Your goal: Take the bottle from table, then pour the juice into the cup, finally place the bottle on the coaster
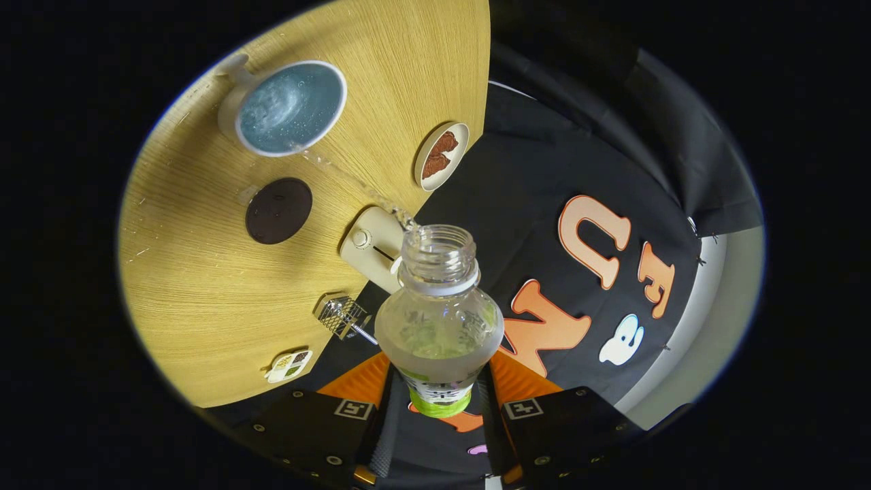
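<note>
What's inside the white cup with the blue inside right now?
The white cup holds clear bubbly liquid, fed by a thin stream from the clear plastic bottle gripped in the gripper. Foam hides the cup's bottom, so its depth can't be judged.

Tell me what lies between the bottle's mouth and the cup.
In the gripper view, a thin stream of liquid arcs from the bottle, held by the gripper, over bare table into the cup.
</note>
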A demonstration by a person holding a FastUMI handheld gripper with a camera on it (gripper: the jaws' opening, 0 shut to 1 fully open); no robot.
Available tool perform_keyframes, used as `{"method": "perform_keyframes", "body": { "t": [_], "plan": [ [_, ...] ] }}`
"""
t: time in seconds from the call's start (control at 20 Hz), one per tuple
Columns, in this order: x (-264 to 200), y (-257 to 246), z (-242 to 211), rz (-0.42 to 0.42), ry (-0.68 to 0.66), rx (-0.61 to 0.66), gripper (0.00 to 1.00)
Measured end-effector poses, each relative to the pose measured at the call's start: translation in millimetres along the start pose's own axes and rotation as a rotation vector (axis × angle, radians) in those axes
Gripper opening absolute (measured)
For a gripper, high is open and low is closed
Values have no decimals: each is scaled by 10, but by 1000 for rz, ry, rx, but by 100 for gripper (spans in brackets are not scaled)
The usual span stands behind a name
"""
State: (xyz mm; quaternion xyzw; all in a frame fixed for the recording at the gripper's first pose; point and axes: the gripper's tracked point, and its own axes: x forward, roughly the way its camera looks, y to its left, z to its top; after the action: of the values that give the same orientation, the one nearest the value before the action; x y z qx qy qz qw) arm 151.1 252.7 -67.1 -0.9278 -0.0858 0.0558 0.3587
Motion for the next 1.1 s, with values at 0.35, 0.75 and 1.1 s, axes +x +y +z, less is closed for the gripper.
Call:
{"method": "perform_keyframes", "body": {
  "t": [0.35, 0.75, 1.1],
  "plan": [
    [23, 25, 40, 3, -13, -18, 55],
    [28, 60, 45, -3, -10, -16, 55],
    [-13, 267, 234, 37, -39, 138, 55]
  ]
}}
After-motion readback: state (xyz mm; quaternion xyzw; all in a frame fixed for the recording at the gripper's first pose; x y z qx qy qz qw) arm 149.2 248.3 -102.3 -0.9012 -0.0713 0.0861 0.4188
